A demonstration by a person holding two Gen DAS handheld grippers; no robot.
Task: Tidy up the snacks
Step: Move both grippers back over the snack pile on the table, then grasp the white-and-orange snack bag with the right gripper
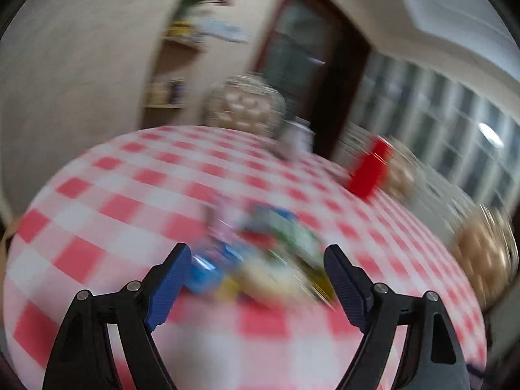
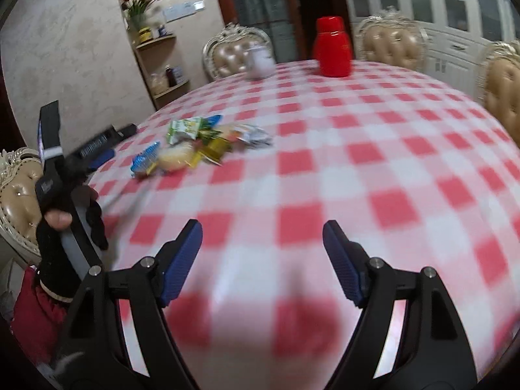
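Note:
A pile of small snack packets (image 2: 198, 143) in green, blue, yellow and silver wrappers lies on the red-and-white checked tablecloth (image 2: 357, 162). In the left wrist view the snack pile (image 1: 260, 253) is blurred and sits just ahead of my left gripper (image 1: 256, 248). The jaws stand wide apart, open, and no pad presses on a packet. The right wrist view shows that left gripper (image 2: 112, 144) at the pile's left side, held by a gloved hand (image 2: 65, 224). My right gripper (image 2: 261, 226) is open over bare cloth, nearer than the pile and to its right, holding nothing.
A red lidded container (image 2: 333, 47) and a white jar (image 2: 260, 60) stand at the table's far edge. Padded chairs (image 2: 393, 42) surround the table. A corner shelf (image 2: 162, 65) with flowers is behind on the left, and cabinets on the right.

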